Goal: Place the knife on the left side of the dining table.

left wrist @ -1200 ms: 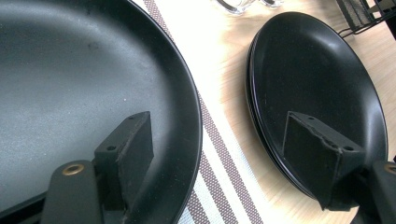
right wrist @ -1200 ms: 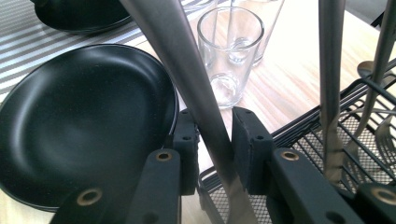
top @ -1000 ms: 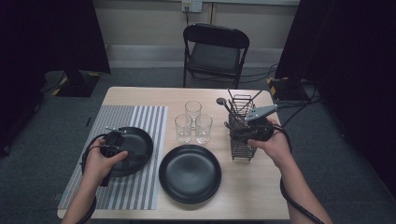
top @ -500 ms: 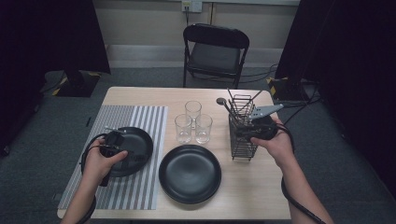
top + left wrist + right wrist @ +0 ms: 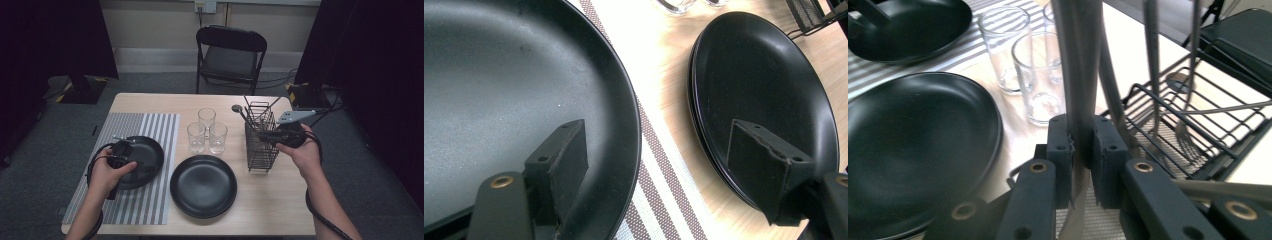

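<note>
1. The right gripper (image 5: 1080, 150) has just been closing, and its jaws now clamp a grey utensil handle (image 5: 1075, 60) standing in the wire caddy (image 5: 261, 140) at the table's right.
2. The left gripper (image 5: 659, 165) hangs wide open and empty over the rim of a black plate (image 5: 137, 160) on the striped mat (image 5: 150, 130).
3. The wooden table (image 5: 280, 200) also bears a second plate (image 5: 202, 186) and three glasses (image 5: 206, 131).
4. Behind stand a folding chair (image 5: 230, 55), grey carpet and dark curtains.

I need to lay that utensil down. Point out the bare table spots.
Bare wood lies at the table's near right corner, between the centre plate and the right edge, below the wire caddy. The striped mat is bare below the left plate. The glasses crowd the middle.
</note>
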The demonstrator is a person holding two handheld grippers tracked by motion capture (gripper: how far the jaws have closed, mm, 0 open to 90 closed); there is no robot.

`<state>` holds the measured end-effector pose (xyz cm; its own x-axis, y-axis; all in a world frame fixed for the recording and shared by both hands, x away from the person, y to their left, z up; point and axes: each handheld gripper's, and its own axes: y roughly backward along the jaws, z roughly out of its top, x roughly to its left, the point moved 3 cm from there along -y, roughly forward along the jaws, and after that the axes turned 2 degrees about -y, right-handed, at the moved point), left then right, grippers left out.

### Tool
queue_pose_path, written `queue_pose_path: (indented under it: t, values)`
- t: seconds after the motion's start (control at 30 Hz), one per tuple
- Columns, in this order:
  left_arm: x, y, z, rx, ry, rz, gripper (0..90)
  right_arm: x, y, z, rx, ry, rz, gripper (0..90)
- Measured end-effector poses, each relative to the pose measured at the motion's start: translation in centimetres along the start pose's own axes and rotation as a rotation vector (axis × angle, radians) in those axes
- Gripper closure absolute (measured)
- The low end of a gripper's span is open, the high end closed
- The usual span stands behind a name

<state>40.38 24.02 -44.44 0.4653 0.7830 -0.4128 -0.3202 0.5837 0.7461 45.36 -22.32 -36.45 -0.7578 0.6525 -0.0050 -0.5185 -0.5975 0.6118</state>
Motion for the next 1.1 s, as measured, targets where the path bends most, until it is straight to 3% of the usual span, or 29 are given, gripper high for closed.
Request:
queue_pose_path:
  t: [0.67, 1.1]
  values:
    - [-0.1, -0.1, 0.0, 0.001, 0.0, -0.005, 24.1, 0.0, 1.3, 1.9, -0.059, -0.028, -0.038, 81.7]
    - [-0.2, 0.0, 0.0, -0.002, -0.002, -0.013, 24.0, 0.6, 2.2, 4.4, -0.093, -0.004, -0.054, 81.8]
